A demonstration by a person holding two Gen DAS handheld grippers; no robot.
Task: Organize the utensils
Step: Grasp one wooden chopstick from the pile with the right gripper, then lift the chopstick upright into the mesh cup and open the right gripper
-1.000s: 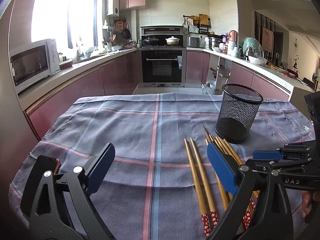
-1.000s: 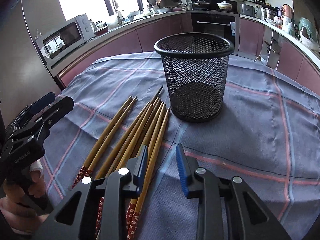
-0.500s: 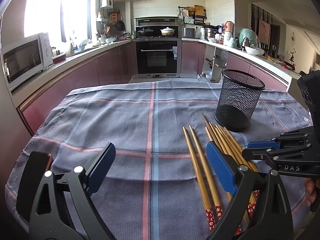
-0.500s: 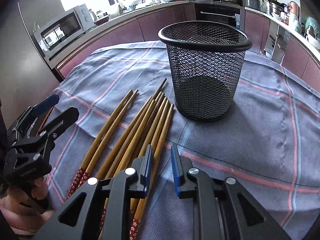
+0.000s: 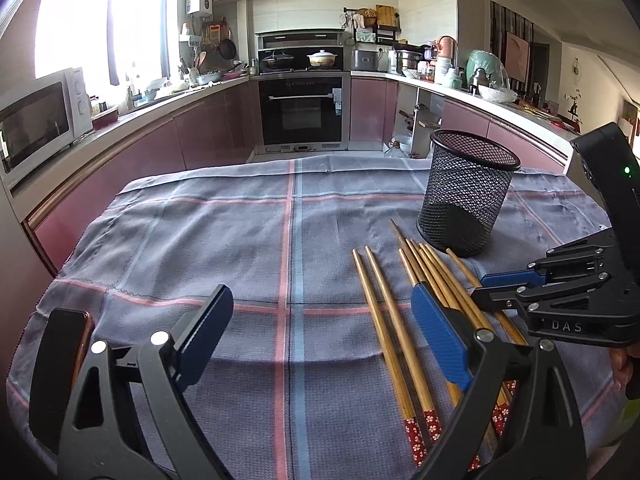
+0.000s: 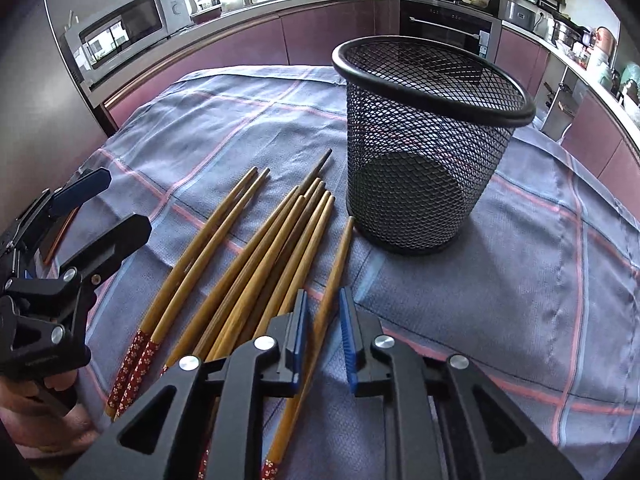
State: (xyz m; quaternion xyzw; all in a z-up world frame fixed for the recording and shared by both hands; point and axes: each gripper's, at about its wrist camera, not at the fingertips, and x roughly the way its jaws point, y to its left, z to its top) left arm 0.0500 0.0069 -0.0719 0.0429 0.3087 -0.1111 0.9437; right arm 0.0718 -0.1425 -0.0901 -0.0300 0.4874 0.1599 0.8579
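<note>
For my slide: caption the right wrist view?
Right gripper open astride one chopstick beside the mesh holder.

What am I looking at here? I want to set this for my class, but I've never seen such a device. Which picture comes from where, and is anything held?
No robot: a person holds two hand-grippers, each carrying a camera that looks along its fingers. The left camera shows the left gripper wide open over the checked cloth. The right camera shows the right gripper straddling one chopstick, fingers not yet closed on it. More chopsticks lie beside an upright mesh holder. Nothing is held.
</note>
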